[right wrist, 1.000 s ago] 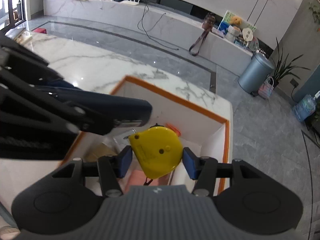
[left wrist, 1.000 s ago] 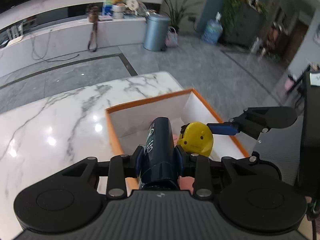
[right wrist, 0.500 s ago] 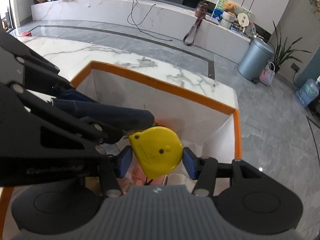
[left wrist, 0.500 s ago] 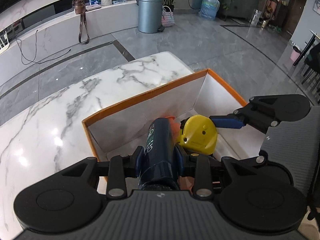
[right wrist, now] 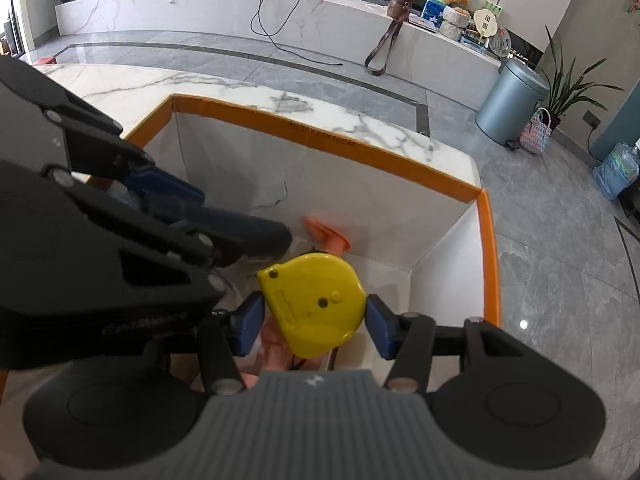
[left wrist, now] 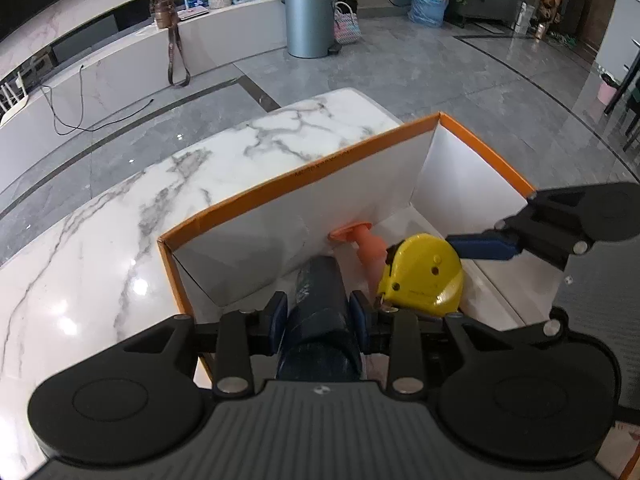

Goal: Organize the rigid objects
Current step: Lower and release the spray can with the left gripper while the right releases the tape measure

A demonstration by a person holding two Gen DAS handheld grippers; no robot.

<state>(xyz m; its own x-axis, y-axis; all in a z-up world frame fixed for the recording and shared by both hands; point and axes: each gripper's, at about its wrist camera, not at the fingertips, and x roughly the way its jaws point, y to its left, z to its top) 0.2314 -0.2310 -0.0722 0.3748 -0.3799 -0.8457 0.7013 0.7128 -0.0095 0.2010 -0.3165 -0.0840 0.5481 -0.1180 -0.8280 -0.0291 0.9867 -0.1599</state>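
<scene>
Marble tabletop on the left, bearing an open box with orange rim and white inner walls. Inside the box, toward its left half, left gripper angled down over a dark blue bottle; jaws opening, blue pads just beside the bottle's flanks, thin gaps visible, bottle between them. Bottle's far end close to the box's far wall. Just beyond and right of the bottle, an orange plastic piece with a flared disc end, disc against the far wall. Right of that, a yellow tape measure, clamped by the right gripper, blue pads pressed on both its sides, held above the box floor near the right corner. Tape measure just beside the bottle and the left gripper's right finger; contact not clear. Beyond the table, grey tiled floor with a grey pedal bin and a water jug.
</scene>
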